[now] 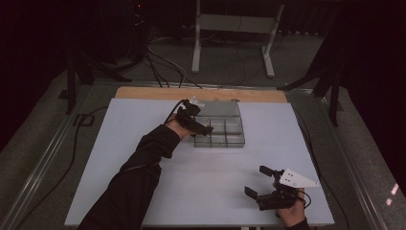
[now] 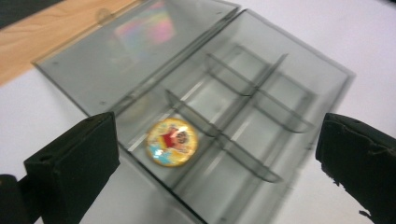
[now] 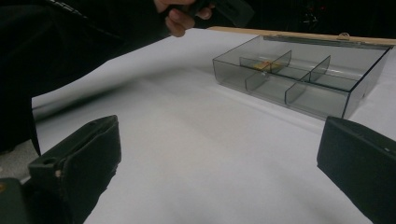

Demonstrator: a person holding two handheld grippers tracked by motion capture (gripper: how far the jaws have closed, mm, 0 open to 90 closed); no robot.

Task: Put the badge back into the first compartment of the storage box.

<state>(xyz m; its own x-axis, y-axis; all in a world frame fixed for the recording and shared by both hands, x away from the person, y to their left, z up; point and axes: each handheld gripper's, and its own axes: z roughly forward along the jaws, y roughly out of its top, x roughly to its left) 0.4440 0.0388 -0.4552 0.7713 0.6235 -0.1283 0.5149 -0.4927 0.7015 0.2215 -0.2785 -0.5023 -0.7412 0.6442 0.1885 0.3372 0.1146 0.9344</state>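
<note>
Hovering over the smoky divided box [image 1: 225, 127] at frame center, your left gripper [image 1: 201, 125] gapes empty; round badge [image 2: 171, 141] lies in a compartment. Right gripper [image 1: 261, 184], lower right, open too.

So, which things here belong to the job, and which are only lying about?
Probably in the job:
- box, lid open
- round badge in one compartment
- left hand-held gripper, open over the box
- right hand-held gripper, open, away from the box

Just there:
- white table
- floor cables
- metal stand
</note>
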